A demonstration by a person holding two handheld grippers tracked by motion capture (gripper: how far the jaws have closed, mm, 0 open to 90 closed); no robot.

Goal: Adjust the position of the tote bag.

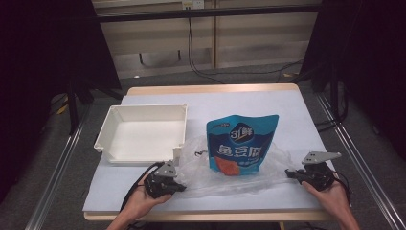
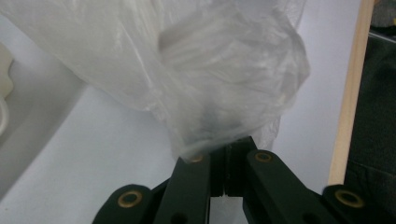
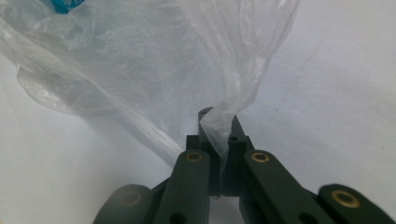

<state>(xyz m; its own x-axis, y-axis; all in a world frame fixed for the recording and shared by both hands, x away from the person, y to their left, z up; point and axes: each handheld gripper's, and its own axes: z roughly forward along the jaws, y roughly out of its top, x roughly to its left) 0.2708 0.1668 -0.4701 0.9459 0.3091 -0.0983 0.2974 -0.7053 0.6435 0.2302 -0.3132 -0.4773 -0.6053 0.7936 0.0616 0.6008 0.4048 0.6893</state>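
Both hand-held grippers are pinched on opposite edges of the thin clear plastic bag (image 1: 239,175) lying near the table's (image 1: 143,191) front edge—the left hand-held gripper (image 1: 179,188) at its left end, the right hand-held gripper (image 1: 288,173) at its right. The step looks like spreading the bag around the blue printed snack pouch (image 1: 242,143); next, probably an even lift. The gripper views show film clamped between jaws—the high view adds the white rectangular plastic tray (image 1: 143,132), far left.

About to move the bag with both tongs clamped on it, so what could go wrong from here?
1. The thin plastic bag is pinched only at its edges by the left tongs and right tongs; it may tear or slip out.
2. The blue pouch stands half inside and could topple.
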